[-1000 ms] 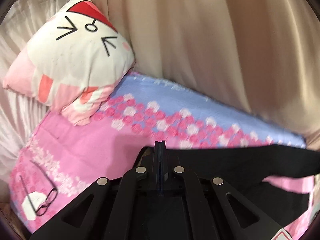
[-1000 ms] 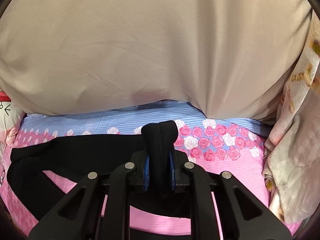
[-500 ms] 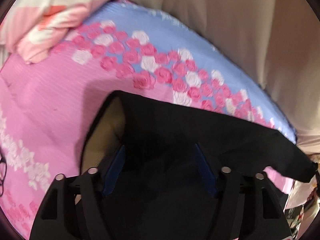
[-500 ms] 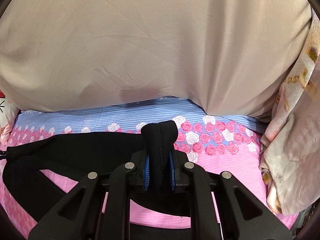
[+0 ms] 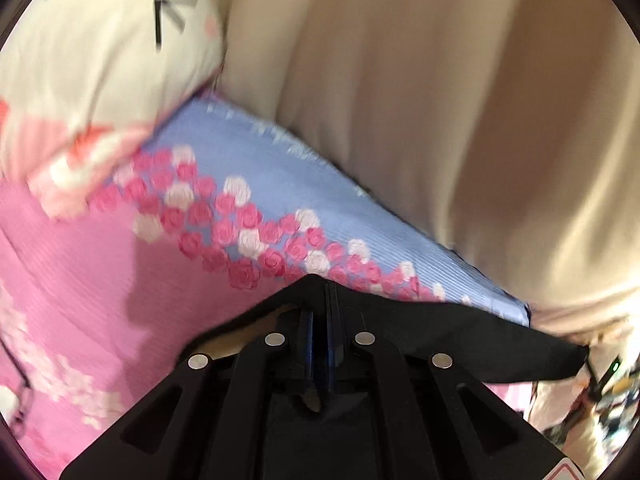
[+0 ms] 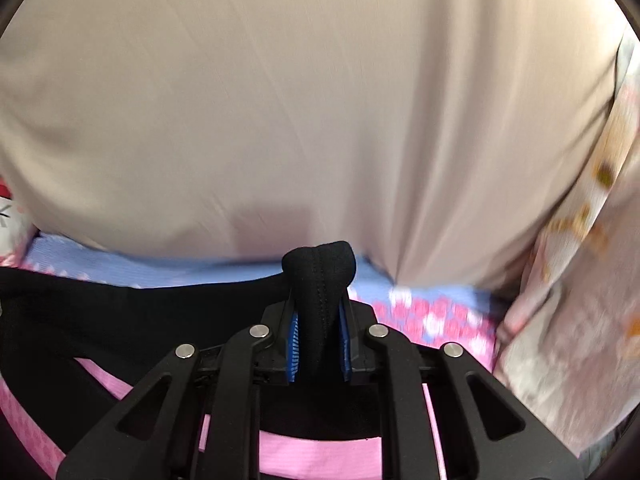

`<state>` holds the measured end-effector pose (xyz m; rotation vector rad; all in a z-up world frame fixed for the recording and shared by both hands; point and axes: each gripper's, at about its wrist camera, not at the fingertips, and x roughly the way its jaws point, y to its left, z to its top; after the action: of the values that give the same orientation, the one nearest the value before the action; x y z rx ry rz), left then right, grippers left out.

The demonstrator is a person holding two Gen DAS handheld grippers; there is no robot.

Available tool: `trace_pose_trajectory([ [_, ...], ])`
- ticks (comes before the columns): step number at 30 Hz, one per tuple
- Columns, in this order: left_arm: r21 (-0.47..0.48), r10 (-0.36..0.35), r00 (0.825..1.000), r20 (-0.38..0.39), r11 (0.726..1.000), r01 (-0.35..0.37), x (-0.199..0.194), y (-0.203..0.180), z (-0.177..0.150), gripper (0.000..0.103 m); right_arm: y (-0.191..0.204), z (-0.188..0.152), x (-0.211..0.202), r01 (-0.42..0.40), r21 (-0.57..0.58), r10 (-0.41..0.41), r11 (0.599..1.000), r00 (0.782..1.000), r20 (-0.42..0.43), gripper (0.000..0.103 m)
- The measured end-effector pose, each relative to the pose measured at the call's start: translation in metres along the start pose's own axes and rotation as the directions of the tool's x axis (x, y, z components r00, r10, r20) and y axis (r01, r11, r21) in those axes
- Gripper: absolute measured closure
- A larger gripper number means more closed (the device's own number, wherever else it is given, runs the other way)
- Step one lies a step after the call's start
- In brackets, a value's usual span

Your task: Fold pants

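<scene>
Pants [image 6: 132,312] made of black cloth hang between the two grippers, just above the bed [image 5: 100,280] with its pink and blue rose sheet. The right gripper [image 6: 318,320] is pinched tight on a thick bunched bit of the pants, and a rounded lump of it pokes out past the blue pads [image 6: 293,340]. From there the cloth runs off to the left of that gripper, and pink sheet shows below it.

The left gripper [image 5: 320,312] has just snapped closed, and its jaws sit pressed together on a thin edge of the pants [image 5: 460,340]. The cloth makes a pointy tent at the tips and stretches away to the right.

I think these pants are soft, floppy and light. They will sag in the middle and will not keep a shape by themselves. The stitched edge looks thicker, so that is a good spot to hold. A thin single layer could slip out, so grab a good bit of it.

Behind both grippers hangs a tan curtain [image 6: 320,100]. A cat-face pillow [image 5: 100,60] lies up and to the left of the left gripper.
</scene>
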<state>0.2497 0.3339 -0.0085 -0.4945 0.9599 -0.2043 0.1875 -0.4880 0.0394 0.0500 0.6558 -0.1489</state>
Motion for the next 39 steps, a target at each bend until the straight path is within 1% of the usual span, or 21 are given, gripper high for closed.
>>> trace_pose_trajectory([
  [2, 0.070, 0.008, 1.000, 0.017, 0.998, -0.010, -0.026, -0.004, -0.014, 0.100, -0.001, -0.003, -0.025, -0.018, -0.021, 0.019, 1.000, 0.998, 0.052, 0.088],
  [4, 0.104, 0.005, 1.000, 0.017, 0.995, -0.006, -0.046, -0.002, -0.035, 0.099, -0.007, -0.020, -0.047, -0.015, -0.050, 0.017, 0.999, 0.998, 0.053, 0.088],
  [7, 0.143, 0.038, 0.999, -0.019, 0.989, -0.035, -0.063, 0.010, -0.074, 0.099, -0.021, -0.062, -0.057, 0.004, -0.061, -0.005, 0.998, 1.000, -0.023, 0.087],
  [10, 0.167, 0.108, 0.988, -0.108, 0.982, -0.089, -0.056, 0.030, -0.120, 0.098, -0.037, -0.115, -0.046, 0.033, -0.054, -0.040, 0.998, 0.988, -0.148, 0.085],
  [11, 0.173, 0.134, 0.981, -0.139, 0.979, -0.109, -0.049, 0.037, -0.133, 0.098, -0.043, -0.135, -0.038, 0.035, -0.043, -0.042, 0.998, 0.979, -0.199, 0.083],
  [14, 0.172, 0.226, 0.944, -0.240, 0.967, -0.188, -0.020, 0.063, -0.169, 0.098, -0.058, -0.197, -0.007, 0.084, -0.009, -0.082, 0.996, 0.925, -0.370, 0.071],
  [15, 0.165, 0.268, 0.924, -0.274, 0.959, -0.230, -0.006, 0.074, -0.181, 0.098, -0.064, -0.220, 0.002, 0.129, 0.007, -0.113, 0.992, 0.899, -0.424, 0.060],
  [16, 0.154, 0.278, 0.916, -0.288, 0.958, -0.242, -0.001, 0.082, -0.187, 0.098, -0.070, -0.236, 0.007, 0.175, 0.027, -0.144, 0.984, 0.876, -0.460, 0.052],
  [17, 0.139, 0.286, 0.910, -0.299, 0.957, -0.255, 0.005, 0.090, -0.192, 0.097, -0.076, -0.245, 0.006, 0.198, 0.049, -0.152, 0.979, 0.868, -0.473, 0.050],
  [18, 0.116, 0.285, 0.913, -0.292, 0.958, -0.262, 0.009, 0.095, -0.194, 0.096, -0.082, -0.252, 0.002, 0.226, 0.077, -0.164, 0.971, 0.865, -0.474, 0.049],
  [20, 0.086, 0.277, 0.922, -0.272, 0.961, -0.263, 0.009, 0.099, -0.191, 0.096, -0.094, -0.255, -0.019, 0.274, 0.138, -0.183, 0.952, 0.869, -0.459, 0.048],
  [23, 0.092, 0.274, 0.925, -0.262, 0.962, -0.259, 0.005, 0.099, -0.184, 0.095, -0.105, -0.247, -0.052, 0.351, 0.221, -0.229, 0.910, 0.870, -0.437, 0.048],
  [24, 0.090, 0.272, 0.928, -0.255, 0.962, -0.257, 0.002, 0.099, -0.181, 0.095, -0.108, -0.240, -0.061, 0.344, 0.264, -0.210, 0.901, 0.879, -0.429, 0.048],
  [26, 0.086, 0.266, 0.931, -0.250, 0.964, -0.252, -0.002, 0.098, -0.179, 0.095, -0.097, -0.236, -0.076, 0.256, 0.387, -0.095, 0.886, 0.916, -0.389, 0.045],
  [27, 0.080, 0.267, 0.931, -0.250, 0.964, -0.255, -0.002, 0.098, -0.178, 0.095, -0.092, -0.237, -0.075, 0.217, 0.428, -0.045, 0.877, 0.925, -0.377, 0.037],
  [29, 0.061, 0.266, 0.932, -0.247, 0.964, -0.260, -0.003, 0.099, -0.178, 0.095, -0.081, -0.243, -0.063, 0.148, 0.522, 0.050, 0.840, 0.937, -0.346, 0.037],
  [33, 0.028, 0.279, 0.929, -0.242, 0.959, -0.281, -0.005, 0.095, -0.181, 0.094, -0.079, -0.257, -0.025, 0.146, 0.650, 0.131, 0.746, 0.925, -0.358, 0.035],
  [35, 0.016, 0.288, 0.929, -0.232, 0.956, -0.293, -0.008, 0.094, -0.180, 0.093, -0.082, -0.256, -0.007, 0.139, 0.705, 0.153, 0.696, 0.930, -0.334, 0.037],
  [36, 0.007, 0.286, 0.930, -0.229, 0.956, -0.292, -0.008, 0.093, -0.178, 0.093, -0.085, -0.255, -0.001, 0.145, 0.716, 0.157, 0.683, 0.928, -0.338, 0.042],
  [38, 0.001, 0.291, 0.929, -0.231, 0.954, -0.299, -0.009, 0.093, -0.177, 0.092, -0.087, -0.246, 0.005, 0.183, 0.725, 0.155, 0.664, 0.915, -0.373, 0.043],
  [39, -0.001, 0.291, 0.929, -0.228, 0.954, -0.299, -0.010, 0.094, -0.176, 0.092, -0.088, -0.241, 0.002, 0.199, 0.721, 0.136, 0.663, 0.916, -0.378, 0.043],
])
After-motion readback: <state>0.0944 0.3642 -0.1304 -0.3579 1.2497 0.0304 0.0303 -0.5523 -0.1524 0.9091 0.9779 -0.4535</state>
